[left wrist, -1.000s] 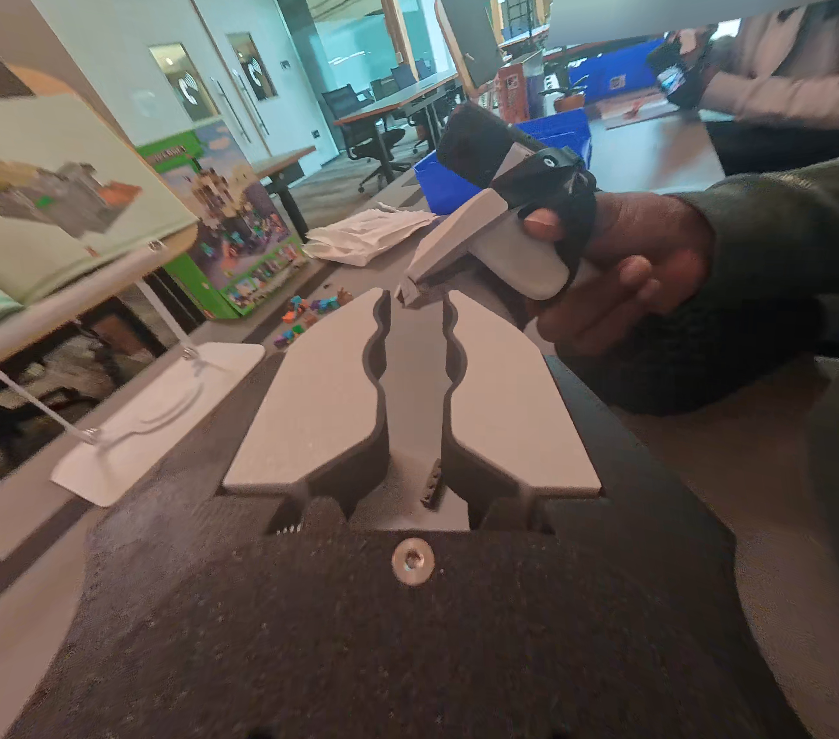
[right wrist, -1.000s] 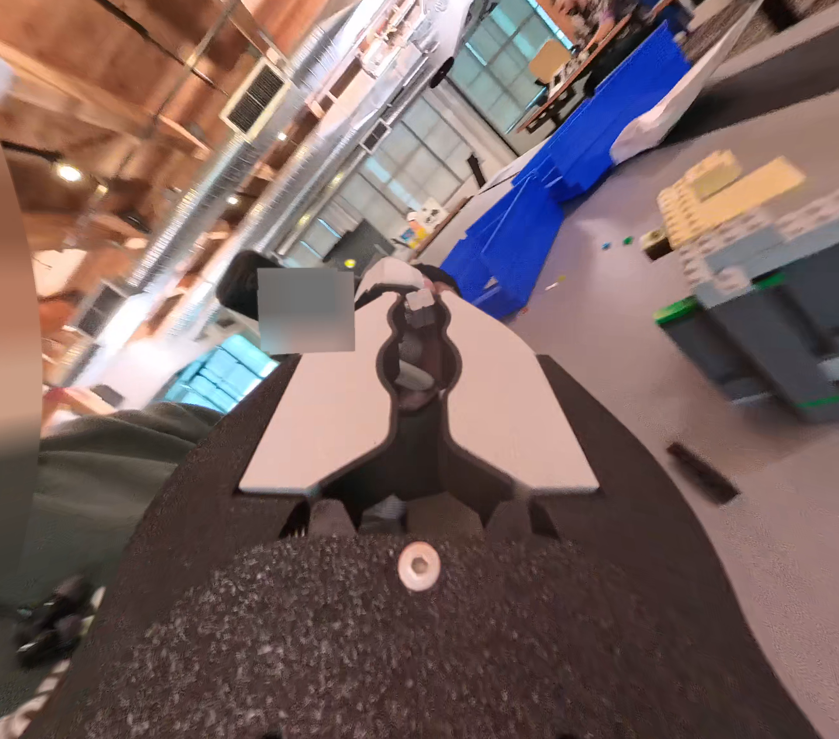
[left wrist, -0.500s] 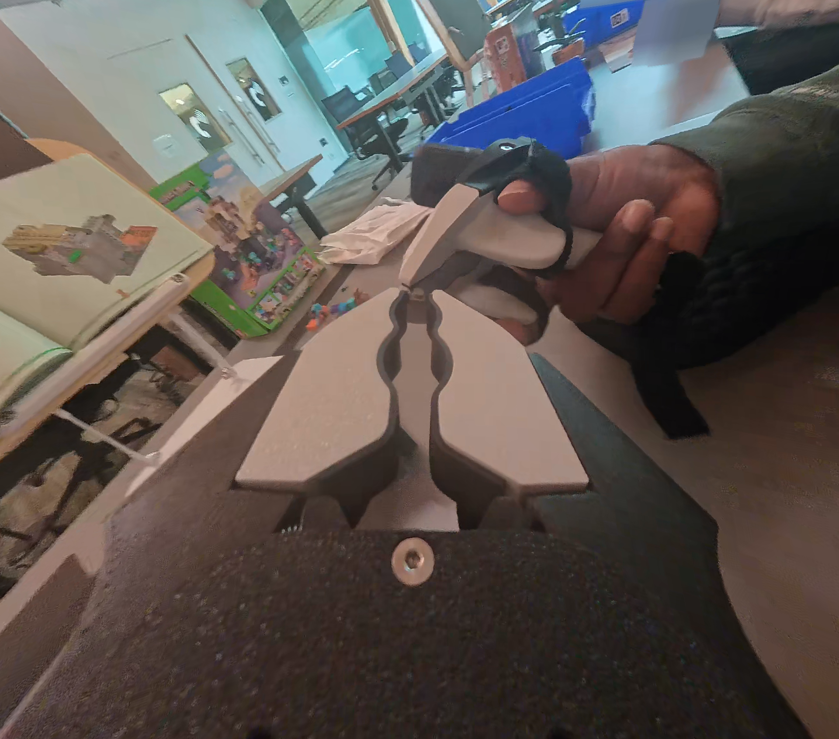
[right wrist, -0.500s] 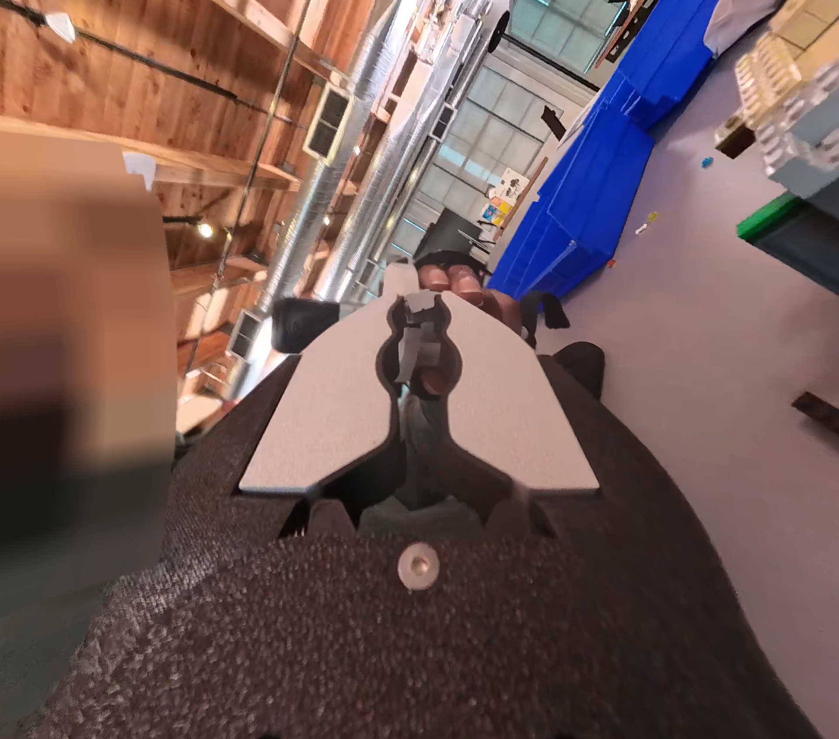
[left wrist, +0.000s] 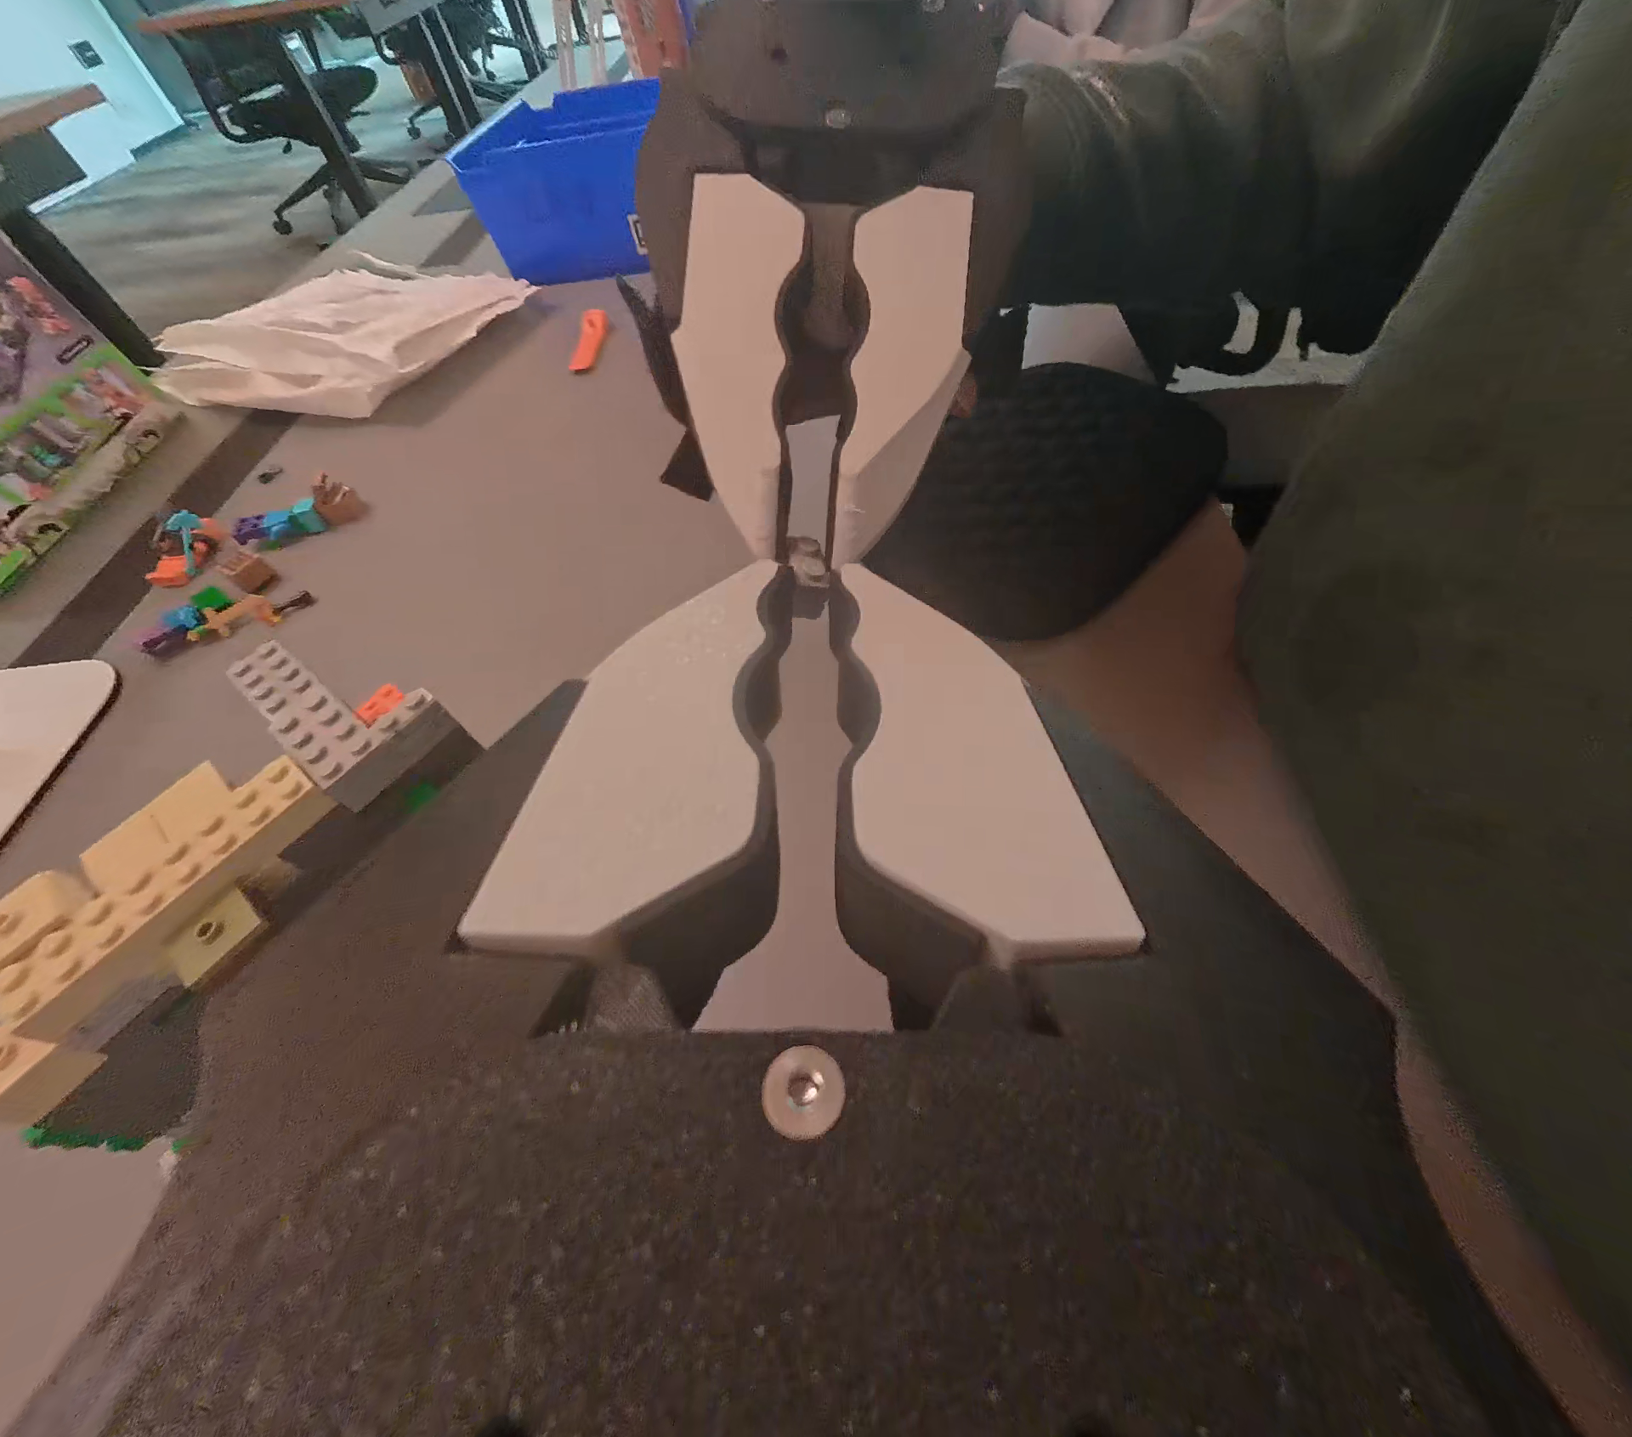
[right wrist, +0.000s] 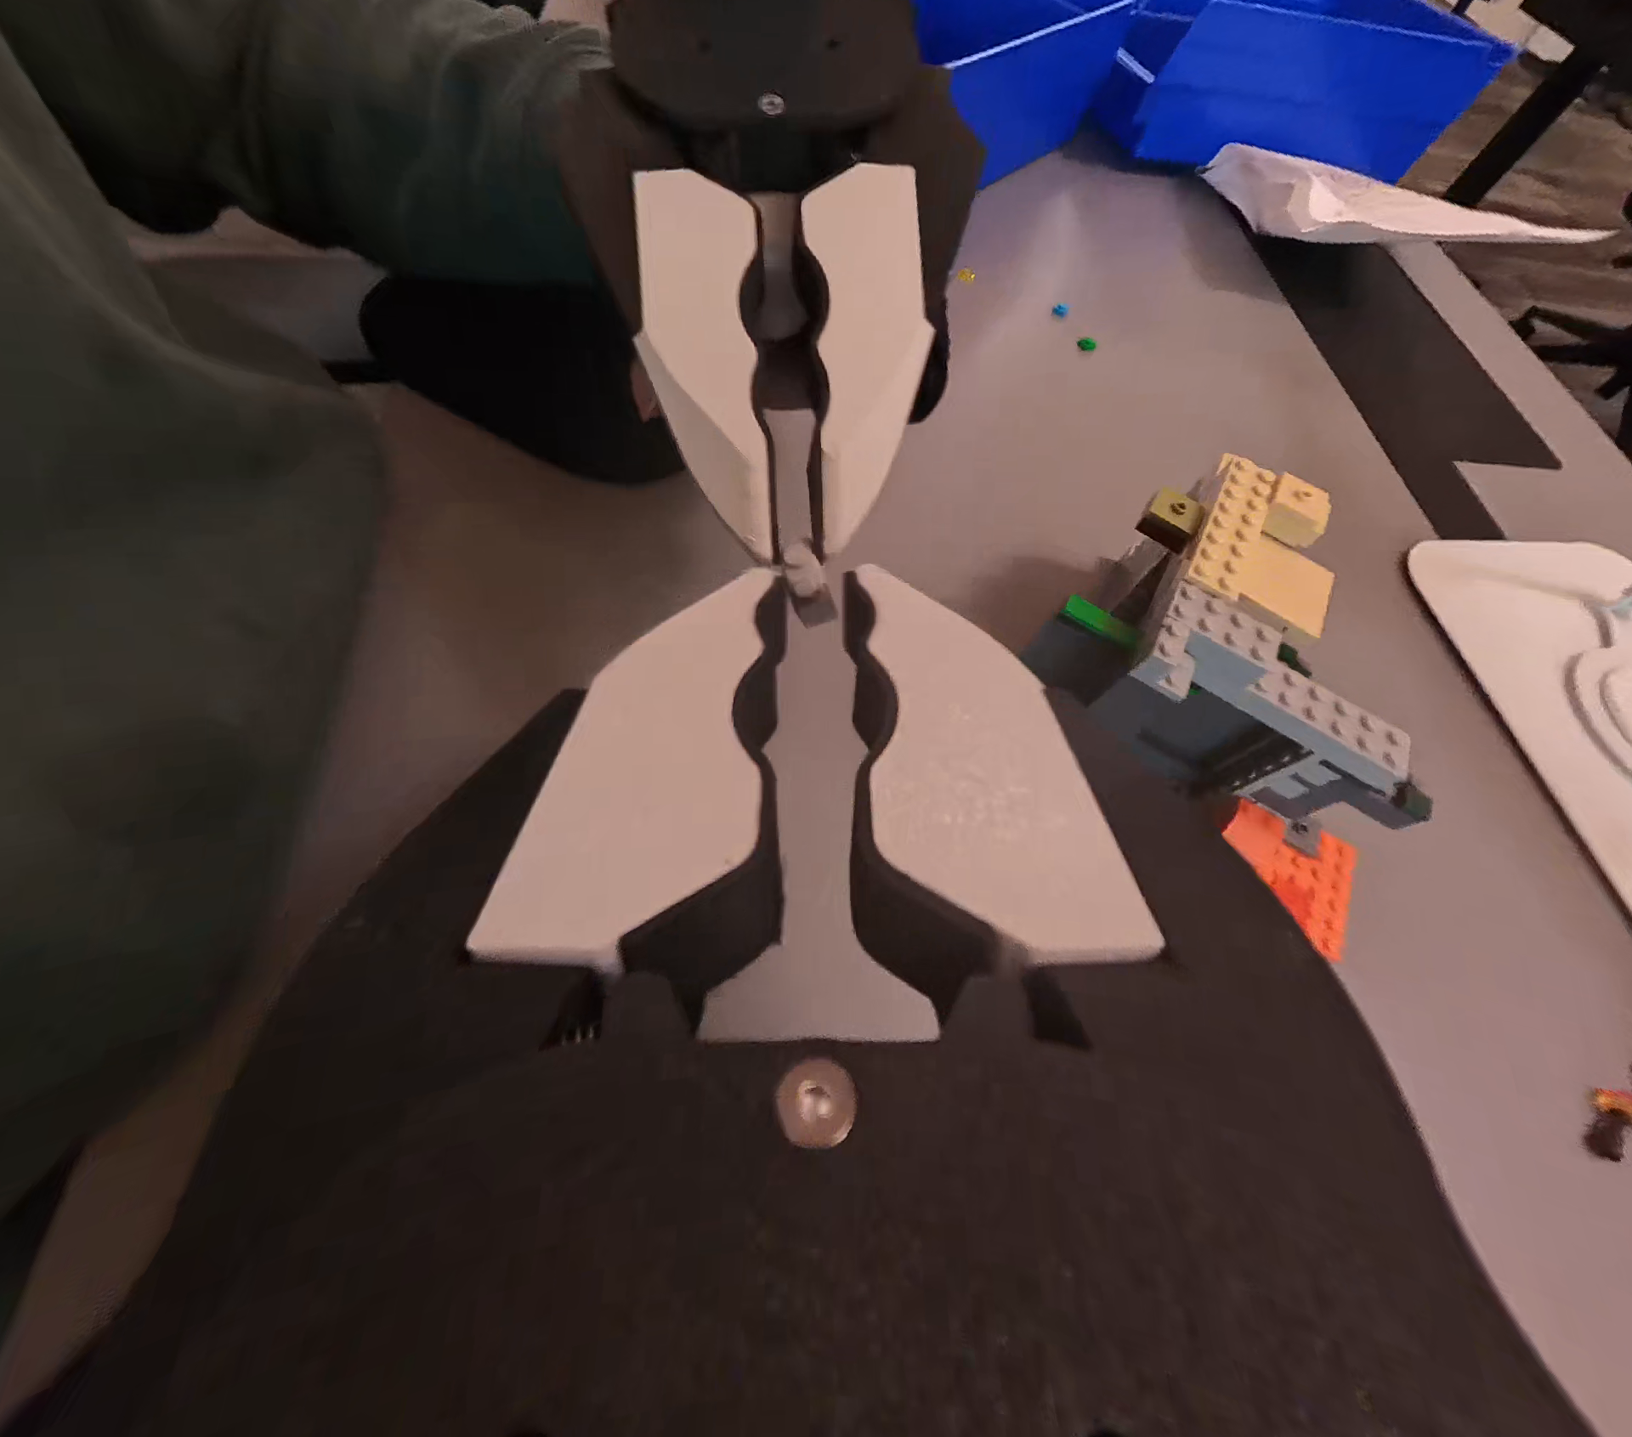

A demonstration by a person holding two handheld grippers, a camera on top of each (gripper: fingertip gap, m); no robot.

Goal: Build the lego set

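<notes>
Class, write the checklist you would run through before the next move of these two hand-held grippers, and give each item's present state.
1. Small grey brick piece sits between the tips of the left gripper and the right gripper: ok.
2. Pads pressing firmly on it: cannot tell.
3. Grippers lined up tip to tip: ok.
4. No loose bricks on the grey table right under the tips: ok.
5. Tan-and-grey brick model stands apart from both grippers: ok.

Bare grey worktop (left wrist: 494, 476) under and left of my jaws is passable. Tan-and-grey toy brick build (left wrist: 177, 847) blocks my near left, scattered small coloured brick pieces (left wrist: 230, 573) beyond. Dark green sleeve (left wrist: 1457, 600) walls off my right; other gripper (left wrist: 805, 543) tip-to-tip ahead.
</notes>
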